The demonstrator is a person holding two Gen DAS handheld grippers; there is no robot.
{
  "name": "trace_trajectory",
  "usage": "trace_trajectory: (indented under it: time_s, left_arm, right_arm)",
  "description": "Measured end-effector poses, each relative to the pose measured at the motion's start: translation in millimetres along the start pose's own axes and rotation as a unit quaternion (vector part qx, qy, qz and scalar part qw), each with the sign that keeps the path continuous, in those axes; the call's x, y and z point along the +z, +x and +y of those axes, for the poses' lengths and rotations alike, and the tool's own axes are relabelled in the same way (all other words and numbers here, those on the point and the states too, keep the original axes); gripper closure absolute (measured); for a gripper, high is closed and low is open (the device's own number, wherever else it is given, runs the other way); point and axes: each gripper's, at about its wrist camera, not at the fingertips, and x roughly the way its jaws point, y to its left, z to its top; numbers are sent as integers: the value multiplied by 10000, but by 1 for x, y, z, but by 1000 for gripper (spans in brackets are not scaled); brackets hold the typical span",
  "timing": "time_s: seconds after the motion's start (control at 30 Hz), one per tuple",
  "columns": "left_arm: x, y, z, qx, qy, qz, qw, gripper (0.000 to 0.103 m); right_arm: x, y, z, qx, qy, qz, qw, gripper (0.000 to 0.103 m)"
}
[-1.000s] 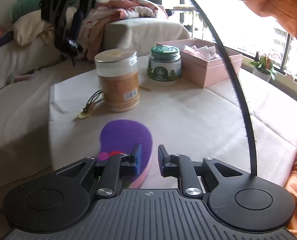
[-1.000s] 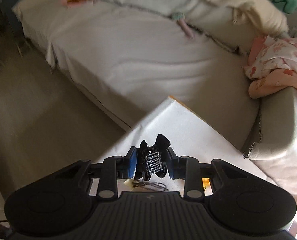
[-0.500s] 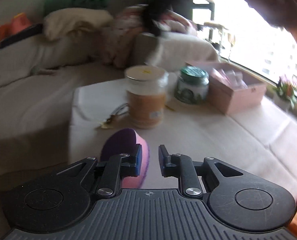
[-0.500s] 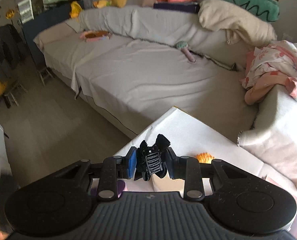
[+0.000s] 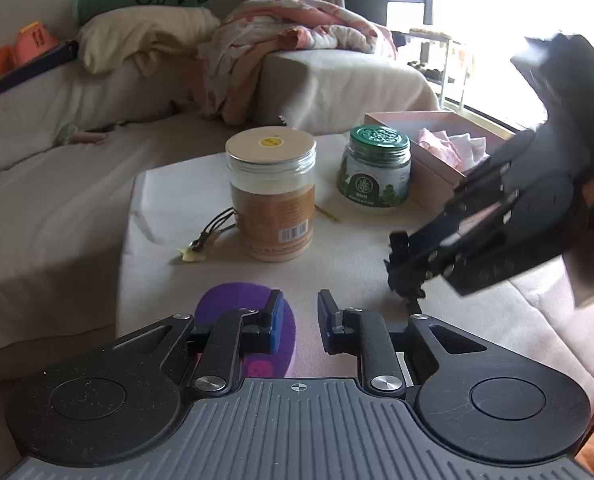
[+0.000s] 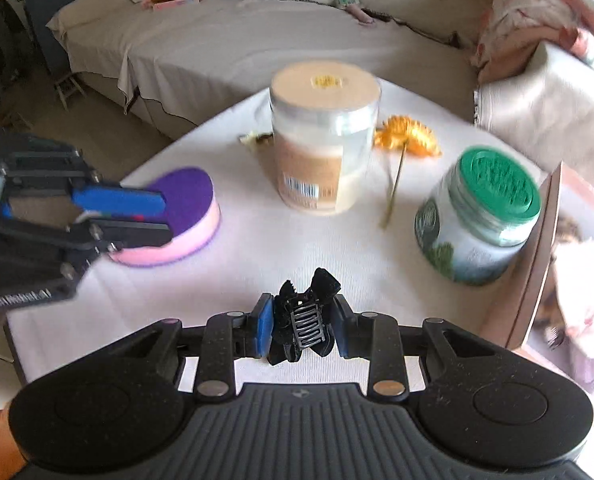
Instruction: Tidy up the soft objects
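My right gripper (image 6: 301, 326) is shut on a black hair claw clip (image 6: 304, 320) and holds it low over the white table; it also shows in the left wrist view (image 5: 407, 276). My left gripper (image 5: 300, 316) is open, with its left finger over a purple and pink sponge (image 5: 241, 312) lying on the table. In the right wrist view the left gripper (image 6: 145, 216) reaches over that sponge (image 6: 189, 208) from the left. A pink box (image 5: 441, 160) holding pale soft cloths stands at the right.
A tall clear jar with a beige lid (image 5: 273, 196) and a green-lidded jar (image 5: 375, 168) stand mid-table. An orange flower (image 6: 409, 140) lies behind the tall jar, a corded charm (image 5: 195, 250) to its left. A sofa with pillows and a pink blanket (image 5: 281, 36) lies beyond.
My right gripper has swung down from high above the sofa to just over the table, still gripping the clip. My left gripper has shifted a little and stays over the sponge.
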Motion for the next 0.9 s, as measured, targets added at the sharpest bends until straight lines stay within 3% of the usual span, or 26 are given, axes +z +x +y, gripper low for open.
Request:
trace_trajectory:
  time_s: [0.13, 0.3, 0.5, 0.57, 0.63, 0.7, 0.83, 0.9]
  left_arm:
    - [2, -1, -2, 58, 11, 27, 10000, 81]
    - [-1, -10, 4, 238, 4, -45, 9997, 81]
    - [-11, 5, 6, 158, -78, 355, 9992, 81]
    - [-14, 8, -3, 104, 121, 281, 9995, 74]
    - [-15, 11, -11, -33, 266, 271, 9993, 56]
    - [-16, 14, -17, -189, 371, 242, 9988, 46]
    - [-19, 16, -28, -109, 716, 184, 9972, 45]
    - [-22, 15, -29, 119, 799, 137, 9966, 45]
  right_arm:
    - [-15, 2, 0, -8, -82, -295, 9995, 72]
    - [-36, -6, -4, 219, -8, -685, 9974, 58]
    - [-60, -15, -2, 88, -65, -979, 9951, 53]
    - [-62, -9, -5, 62, -6, -924, 9957, 53]
    - [-68, -4, -6, 55, 70, -844, 9964, 52]
    - [-74, -4, -4, 5, 74, -949, 9955, 48]
    - [-79, -1, 0, -102, 1, -1096, 9939, 46]
    - [-81, -1, -2, -85, 51, -1158, 9932, 43]
